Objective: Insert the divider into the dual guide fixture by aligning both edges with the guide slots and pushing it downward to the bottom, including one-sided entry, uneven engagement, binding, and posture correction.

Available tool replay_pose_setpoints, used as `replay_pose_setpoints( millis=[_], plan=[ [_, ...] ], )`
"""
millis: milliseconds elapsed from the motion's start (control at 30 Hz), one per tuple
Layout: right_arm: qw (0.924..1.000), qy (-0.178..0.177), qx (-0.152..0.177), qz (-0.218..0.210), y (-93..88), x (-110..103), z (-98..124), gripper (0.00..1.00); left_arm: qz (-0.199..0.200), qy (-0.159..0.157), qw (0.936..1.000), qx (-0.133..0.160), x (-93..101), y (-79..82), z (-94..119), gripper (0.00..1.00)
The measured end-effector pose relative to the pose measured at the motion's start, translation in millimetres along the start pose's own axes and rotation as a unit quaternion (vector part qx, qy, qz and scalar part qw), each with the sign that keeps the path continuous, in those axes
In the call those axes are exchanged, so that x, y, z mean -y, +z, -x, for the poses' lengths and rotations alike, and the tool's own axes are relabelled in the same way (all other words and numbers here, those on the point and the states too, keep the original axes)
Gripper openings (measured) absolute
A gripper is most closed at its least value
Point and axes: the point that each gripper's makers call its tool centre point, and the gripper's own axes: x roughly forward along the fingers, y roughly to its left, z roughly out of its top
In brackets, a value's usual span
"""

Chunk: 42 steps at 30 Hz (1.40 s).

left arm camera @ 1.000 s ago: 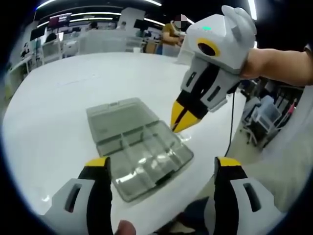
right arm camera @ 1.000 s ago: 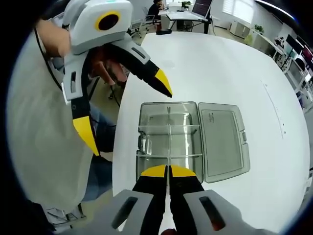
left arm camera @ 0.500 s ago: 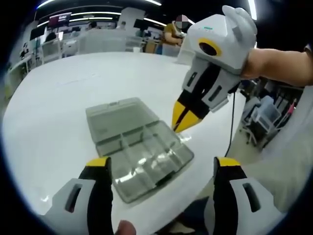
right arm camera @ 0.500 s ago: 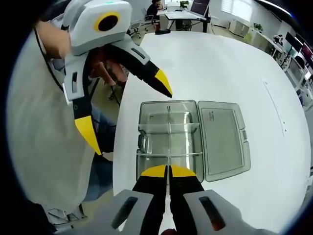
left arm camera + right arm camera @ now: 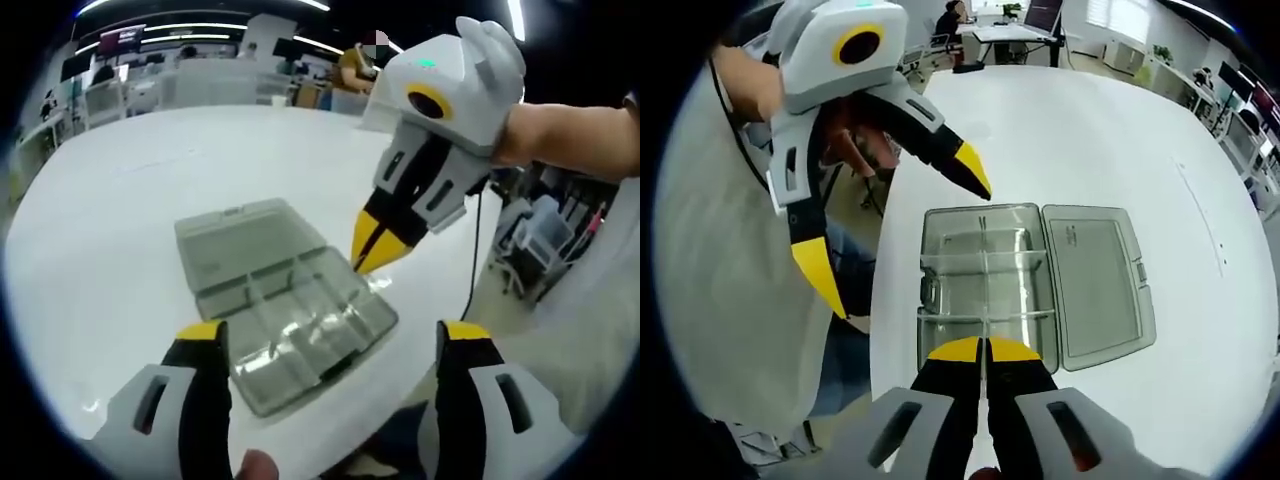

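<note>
— So where is the clear box [image 5: 985, 285]?

— It sits on the white table [image 5: 1110, 140], near the edge, with its lid [image 5: 1097, 284] lying open flat beside it.

— What does the right gripper [image 5: 985, 350] do?

— Its yellow tips pinch a thin clear divider [image 5: 983, 300] that stands over the box.

— And the left gripper [image 5: 330, 345]?

— Its jaws are wide apart and hold nothing, just beside the box.

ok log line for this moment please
right gripper: shut on clear divider, above open plastic box | left gripper: open, empty, beside box | divider: not seated | lid: flat on table
</note>
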Motion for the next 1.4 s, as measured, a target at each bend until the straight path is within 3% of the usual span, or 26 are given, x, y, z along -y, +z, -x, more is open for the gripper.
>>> replay_pose_setpoints(
  millis=[1400],
  plan=[
    [0.9998, 0.008, 0.006, 0.017, -7.5, 2, -15, 0.0, 0.001, 0.007, 1.0, 0.002, -0.9, -0.9, 7, 0.81]
  ],
)
